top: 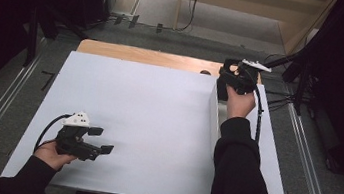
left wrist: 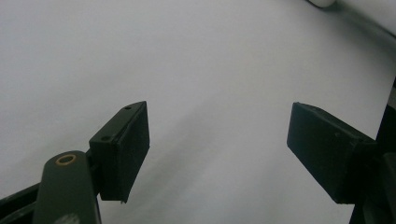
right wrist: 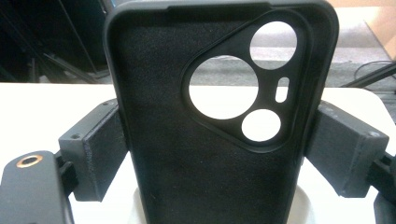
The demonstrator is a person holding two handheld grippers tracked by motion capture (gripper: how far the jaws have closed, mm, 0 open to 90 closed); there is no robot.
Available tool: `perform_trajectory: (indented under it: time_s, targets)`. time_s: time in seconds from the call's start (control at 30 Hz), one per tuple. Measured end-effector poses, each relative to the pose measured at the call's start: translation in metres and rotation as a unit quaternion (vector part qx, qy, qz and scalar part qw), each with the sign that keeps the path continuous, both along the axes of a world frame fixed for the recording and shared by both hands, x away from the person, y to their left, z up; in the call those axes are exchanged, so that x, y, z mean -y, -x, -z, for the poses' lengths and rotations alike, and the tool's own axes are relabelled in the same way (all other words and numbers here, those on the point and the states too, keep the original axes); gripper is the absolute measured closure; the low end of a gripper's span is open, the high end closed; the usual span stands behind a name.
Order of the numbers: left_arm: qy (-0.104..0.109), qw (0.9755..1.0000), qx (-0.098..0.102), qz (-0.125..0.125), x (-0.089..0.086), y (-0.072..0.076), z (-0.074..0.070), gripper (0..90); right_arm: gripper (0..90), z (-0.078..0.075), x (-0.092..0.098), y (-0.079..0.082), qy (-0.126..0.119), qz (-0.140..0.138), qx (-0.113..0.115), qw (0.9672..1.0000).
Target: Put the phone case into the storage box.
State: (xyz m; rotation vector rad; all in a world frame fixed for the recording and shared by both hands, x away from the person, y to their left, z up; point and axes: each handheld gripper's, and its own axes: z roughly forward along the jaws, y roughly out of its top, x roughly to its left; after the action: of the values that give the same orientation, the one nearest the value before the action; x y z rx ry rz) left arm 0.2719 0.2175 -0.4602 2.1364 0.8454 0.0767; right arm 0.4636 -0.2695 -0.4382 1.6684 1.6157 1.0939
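The white tabletop (top: 146,124) lies mostly bare, grey floor and dark stands around it. At its far right a white tray (top: 214,113) sits under the right gripper (top: 226,86), whose jaws clamp the sides of a black phone case (right wrist: 210,140), upright. Judged: it is being set down or lifted; next needs steady alignment. The left gripper (top: 103,141) rests with jaws wide, holding nothing.

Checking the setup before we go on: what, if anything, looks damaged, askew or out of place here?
Nothing stands out. The black soft-lined phone case with round camera cut-outs stands upright and intact between the right claw pads. The left claw is open over the bare white table sheet.
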Motion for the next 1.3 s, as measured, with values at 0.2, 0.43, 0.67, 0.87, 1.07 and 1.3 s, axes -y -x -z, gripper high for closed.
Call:
perform_trajectory:
  time_s: [0.2,0.43,0.67,0.87,1.07,1.3]
  targets:
    - [-0.001,1.0,0.001,0.001,0.0003,0.0001,-0.0001,21.0,11.1,0.0041,-0.0034,-0.0005,0.008,0.001,-0.009,0.9999]
    - [0.0,1.0,-0.001,0.0,0.0015,0.0008,0.0001,21.0,11.0,0.0067,-0.0062,-0.0002,0.018,0.002,-0.021,0.9996]
    - [0.001,1.0,-0.001,0.0,0.001,0.0009,-0.0001,21.0,10.1,0.0092,-0.0048,0.0018,0.008,0.005,-0.015,0.9998]
    - [0.001,1.0,-0.001,0.0,0.0014,0.0008,0.0003,21.0,9.4,0.0093,-0.0056,0.0012,0.011,0.005,-0.016,0.9998]
    - [0.0,1.0,-0.001,0.0,0.0013,0.0008,0.0001,21.0,3.0,0.0089,-0.0038,0.0006,0.01,0.007,-0.01,0.9999]
    - [0.0,1.0,0.0,0.0,0.0009,0.0006,0.0001,21.0,2.0,0.0076,-0.0025,0.0002,0.003,0.006,-0.011,0.9999]
